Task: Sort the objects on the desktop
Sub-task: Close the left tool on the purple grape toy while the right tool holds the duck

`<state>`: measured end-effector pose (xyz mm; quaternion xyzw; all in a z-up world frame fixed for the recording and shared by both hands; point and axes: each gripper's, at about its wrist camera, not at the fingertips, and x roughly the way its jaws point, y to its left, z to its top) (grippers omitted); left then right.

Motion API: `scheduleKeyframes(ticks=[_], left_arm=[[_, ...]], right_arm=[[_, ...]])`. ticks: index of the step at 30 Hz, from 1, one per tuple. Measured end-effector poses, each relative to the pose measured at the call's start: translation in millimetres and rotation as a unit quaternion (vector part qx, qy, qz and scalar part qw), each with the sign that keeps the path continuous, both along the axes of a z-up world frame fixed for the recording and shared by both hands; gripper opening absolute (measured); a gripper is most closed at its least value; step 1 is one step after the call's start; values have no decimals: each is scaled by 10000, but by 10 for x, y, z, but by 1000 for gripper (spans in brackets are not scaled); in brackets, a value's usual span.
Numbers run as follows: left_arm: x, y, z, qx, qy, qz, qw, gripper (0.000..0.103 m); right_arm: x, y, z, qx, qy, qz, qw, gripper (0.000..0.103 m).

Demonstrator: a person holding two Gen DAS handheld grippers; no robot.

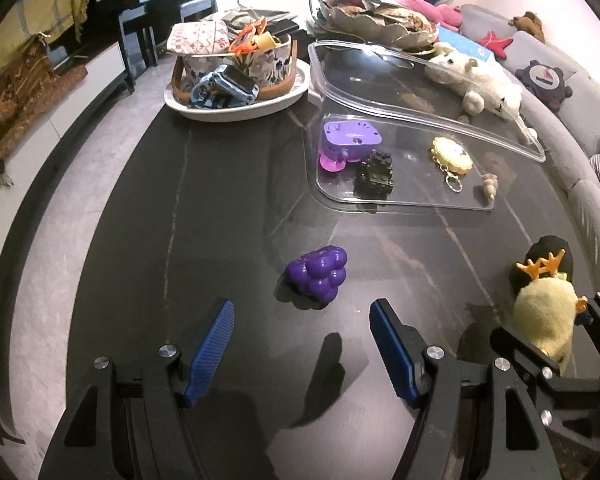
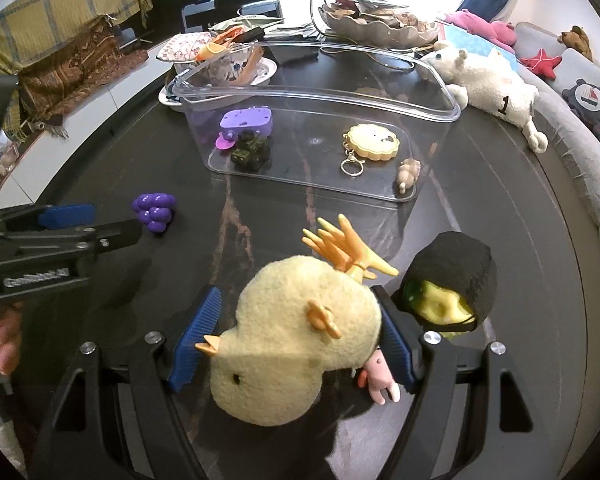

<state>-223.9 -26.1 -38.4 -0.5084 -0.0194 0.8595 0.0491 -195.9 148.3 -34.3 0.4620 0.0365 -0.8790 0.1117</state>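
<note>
Two grippers over a dark table [image 1: 228, 208]. Nearest, right gripper [image 2: 296, 340] clamped on a yellow plush chick [image 2: 292, 344], blue pads pressing both flanks, orange feet pointing away. Just beside it on the right, a black-hooded green doll head [image 2: 448, 292]. Left gripper [image 1: 302, 344] hovering with pads apart, nothing between them, purple grapes [image 1: 316, 274] on the tabletop just ahead. Farther on, clear bin [image 2: 320, 96] holding a purple toy [image 2: 246, 120], dark block vehicle [image 2: 250, 150], yellow keychain [image 2: 374, 142] and small beige figure [image 2: 408, 172]. Beyond, white plush [image 2: 488, 84] at right, cluttered plate [image 1: 236, 108] at left, sofa [image 1: 588, 184] along the edge.
</note>
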Motion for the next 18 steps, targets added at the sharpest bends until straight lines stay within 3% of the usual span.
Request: scheduleKeyframes(ticks=[16, 18], left_arm=[[-172, 73, -143, -119, 207, 157, 9996, 66], [-191, 86, -169, -108, 149, 121, 9998, 56]], right_arm=[[2, 24, -21, -61, -54, 13, 10000, 73], [1, 18, -28, -56, -62, 15, 10000, 73]])
